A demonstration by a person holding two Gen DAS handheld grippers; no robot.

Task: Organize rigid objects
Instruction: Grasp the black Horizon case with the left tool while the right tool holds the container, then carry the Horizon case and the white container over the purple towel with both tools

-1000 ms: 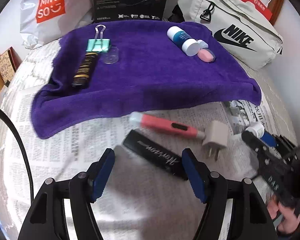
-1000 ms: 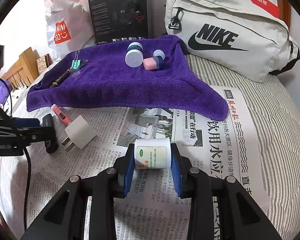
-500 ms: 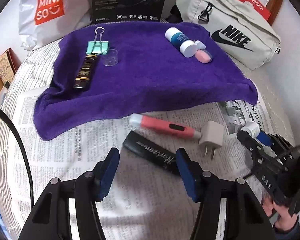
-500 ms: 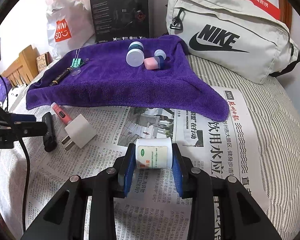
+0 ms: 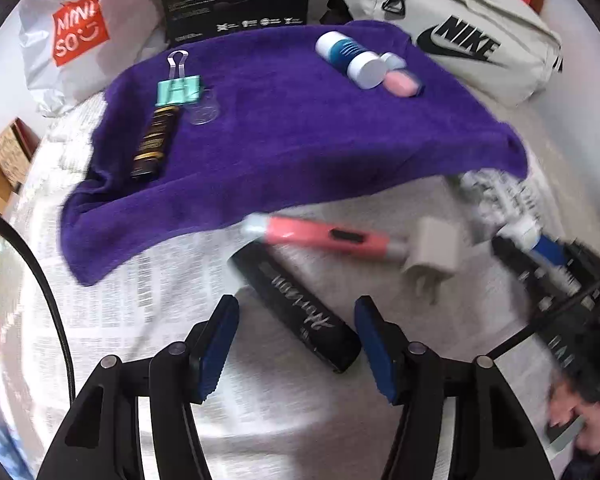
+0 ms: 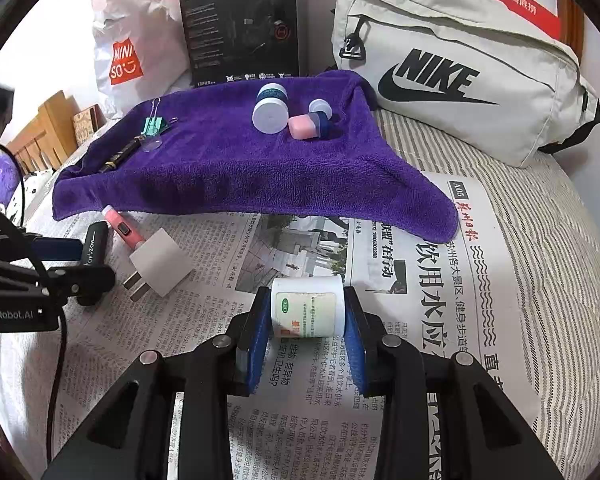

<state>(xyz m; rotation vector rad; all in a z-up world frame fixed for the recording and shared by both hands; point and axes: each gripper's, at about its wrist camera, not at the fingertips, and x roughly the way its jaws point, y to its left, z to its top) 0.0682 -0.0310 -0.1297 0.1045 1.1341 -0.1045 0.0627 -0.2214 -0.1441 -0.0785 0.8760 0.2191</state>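
Right hand-held gripper [image 6: 306, 320] pinching white jar [image 6: 307, 307] across its round sides, blue pads flat on smooth plastic; jar held just above newspaper [image 6: 440, 292], likely bound for purple towel [image 6: 236, 168]. Left hand-held gripper [image 5: 296, 340] spread wide, straddling near end of black case [image 5: 296, 308], not touching; matte, oblong, lying diagonal on newsprint. Pink pen [image 5: 320, 236] and white plug [image 5: 432, 256] just beyond, both hard plastic. Towel plush, draped, already carrying green clip [image 5: 179, 90], dark tube [image 5: 154, 142], blue-white bottle [image 5: 350, 58]. Surface looks like a bed, soft underneath.
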